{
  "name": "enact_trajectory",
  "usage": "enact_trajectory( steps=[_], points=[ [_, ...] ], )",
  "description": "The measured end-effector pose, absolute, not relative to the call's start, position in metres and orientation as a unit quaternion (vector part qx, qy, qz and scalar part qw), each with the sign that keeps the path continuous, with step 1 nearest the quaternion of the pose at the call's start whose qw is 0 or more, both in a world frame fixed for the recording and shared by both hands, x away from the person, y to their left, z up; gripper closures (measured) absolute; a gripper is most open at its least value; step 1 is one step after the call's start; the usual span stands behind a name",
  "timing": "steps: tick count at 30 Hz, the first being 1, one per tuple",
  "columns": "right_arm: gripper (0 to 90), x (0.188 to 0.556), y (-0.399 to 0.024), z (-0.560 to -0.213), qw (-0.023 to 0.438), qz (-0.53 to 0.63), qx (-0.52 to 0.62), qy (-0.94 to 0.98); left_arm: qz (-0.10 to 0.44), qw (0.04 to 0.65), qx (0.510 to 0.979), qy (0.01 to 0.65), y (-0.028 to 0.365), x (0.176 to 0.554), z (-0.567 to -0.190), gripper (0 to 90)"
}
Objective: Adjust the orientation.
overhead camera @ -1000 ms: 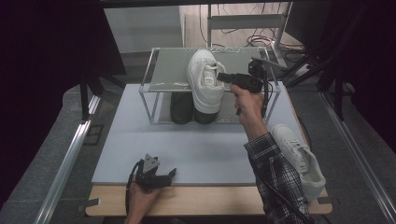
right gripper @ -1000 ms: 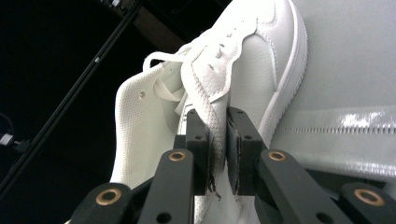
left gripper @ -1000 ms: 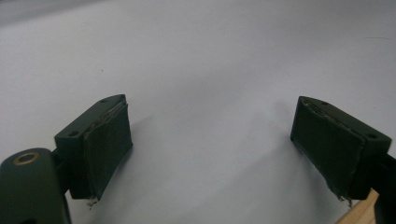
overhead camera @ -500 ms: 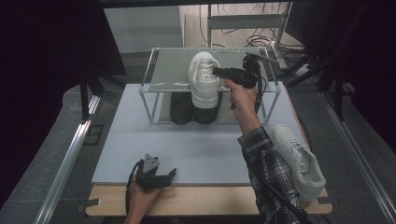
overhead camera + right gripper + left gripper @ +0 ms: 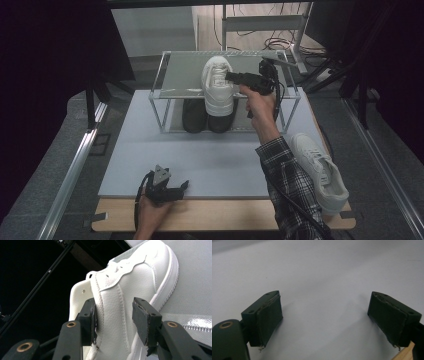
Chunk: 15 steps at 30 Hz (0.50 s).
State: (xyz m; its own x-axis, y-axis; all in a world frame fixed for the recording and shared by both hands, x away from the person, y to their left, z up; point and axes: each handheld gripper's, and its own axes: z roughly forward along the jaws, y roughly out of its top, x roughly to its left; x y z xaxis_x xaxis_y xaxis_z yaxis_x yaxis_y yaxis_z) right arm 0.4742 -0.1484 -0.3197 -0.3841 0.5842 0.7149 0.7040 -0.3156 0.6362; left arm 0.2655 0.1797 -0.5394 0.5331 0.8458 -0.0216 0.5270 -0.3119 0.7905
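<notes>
A white sneaker [image 5: 217,85] lies on top of a clear shelf [image 5: 175,70] at the back of the table. My right gripper [image 5: 231,76] reaches it from the right, level with the shelf top. In the right gripper view the sneaker's [image 5: 130,277] side wall stands between the jaws of my right gripper [image 5: 113,315]. These jaws have just been opening, and the right pad stands clear of the leather. My left gripper [image 5: 184,186] rests on the white mat near the front edge, and the left gripper view shows my left gripper [image 5: 324,315] open with nothing in it.
Two dark shoes [image 5: 195,115] stand under the shelf. A second white sneaker [image 5: 320,172] lies at the table's right edge, beside the person's checked sleeve [image 5: 287,180]. The white mat [image 5: 200,155] covers the table in front of the shelf.
The right hand has edged slightly back and left at the shelf top. The white sneaker stays on the shelf. The left gripper has not moved.
</notes>
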Motion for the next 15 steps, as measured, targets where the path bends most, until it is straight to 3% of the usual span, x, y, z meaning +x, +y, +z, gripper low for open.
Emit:
enact_trajectory(
  steps=[15],
  points=[
    [53.7, 0.459, -0.168, -0.313, 0.027, -0.597, -0.54, -0.593, 0.205, 0.392, 0.782, 0.439, 0.179, 0.265, -0.54, 12.2]
  ],
)
